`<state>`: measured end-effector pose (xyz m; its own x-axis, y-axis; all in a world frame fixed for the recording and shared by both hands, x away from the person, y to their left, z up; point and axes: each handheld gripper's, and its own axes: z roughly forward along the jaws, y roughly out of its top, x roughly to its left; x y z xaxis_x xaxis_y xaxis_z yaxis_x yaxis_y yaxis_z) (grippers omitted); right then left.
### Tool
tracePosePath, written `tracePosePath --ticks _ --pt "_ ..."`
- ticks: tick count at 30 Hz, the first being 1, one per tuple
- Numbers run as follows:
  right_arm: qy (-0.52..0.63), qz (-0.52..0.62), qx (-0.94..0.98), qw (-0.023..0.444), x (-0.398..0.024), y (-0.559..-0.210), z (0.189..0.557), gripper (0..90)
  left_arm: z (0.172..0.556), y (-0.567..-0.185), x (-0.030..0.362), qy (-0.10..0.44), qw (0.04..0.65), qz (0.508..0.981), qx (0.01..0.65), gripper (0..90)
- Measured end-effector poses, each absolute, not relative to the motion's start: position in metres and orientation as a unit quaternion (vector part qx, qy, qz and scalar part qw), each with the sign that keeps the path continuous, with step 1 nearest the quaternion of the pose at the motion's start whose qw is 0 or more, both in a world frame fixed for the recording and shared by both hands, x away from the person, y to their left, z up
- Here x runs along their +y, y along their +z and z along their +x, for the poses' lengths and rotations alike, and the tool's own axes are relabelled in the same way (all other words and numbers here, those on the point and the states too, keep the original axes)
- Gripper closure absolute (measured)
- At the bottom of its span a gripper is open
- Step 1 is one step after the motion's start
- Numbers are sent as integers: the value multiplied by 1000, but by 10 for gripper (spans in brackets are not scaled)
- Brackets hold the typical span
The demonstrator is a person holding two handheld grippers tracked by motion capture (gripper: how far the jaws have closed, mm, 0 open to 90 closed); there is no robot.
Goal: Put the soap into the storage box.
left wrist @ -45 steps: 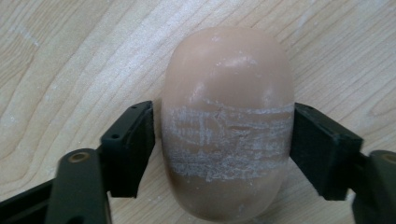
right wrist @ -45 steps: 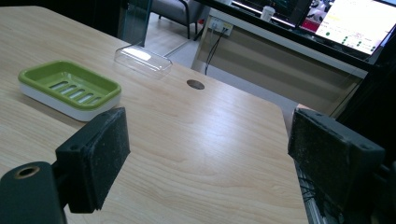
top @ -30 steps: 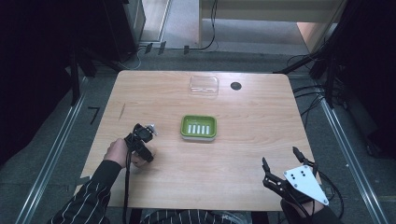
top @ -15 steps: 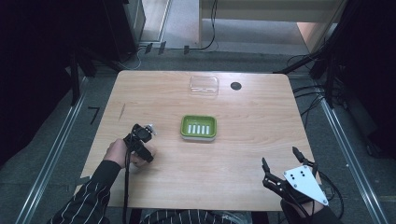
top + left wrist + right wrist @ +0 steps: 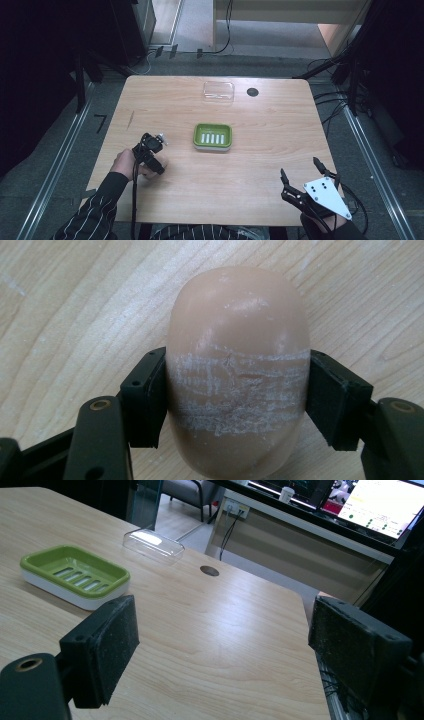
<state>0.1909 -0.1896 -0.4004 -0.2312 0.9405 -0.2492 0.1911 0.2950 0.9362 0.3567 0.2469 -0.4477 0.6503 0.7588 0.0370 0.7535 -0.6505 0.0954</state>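
Pinching the soap bar [image 5: 237, 375] in my left gripper [image 5: 235, 390] — near-left of the green dish [image 5: 212, 136]; placing remains; right gripper [image 5: 225, 645] spread, idle.

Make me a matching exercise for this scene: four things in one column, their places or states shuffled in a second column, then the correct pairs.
Things:
1. Peach-coloured oval soap bar
2. Green slotted plastic soap dish
3. Clear plastic lid
4. Right hand-held gripper

Places or states:
A. At the table's far edge, beside a small dark hole
B. Jaws wide apart, nothing between them
C. Clamped between the left hand-held gripper's black pads
D. Mid-table, nothing in it

Pairs: 1-C, 2-D, 3-A, 4-B
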Motion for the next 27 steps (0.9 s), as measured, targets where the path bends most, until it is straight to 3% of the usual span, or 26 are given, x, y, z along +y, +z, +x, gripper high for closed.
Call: tracePosePath --ticks 27 --pt "414 425 667 451 -189 -400 191 134 351 -427 235 44 50 925 375 335"
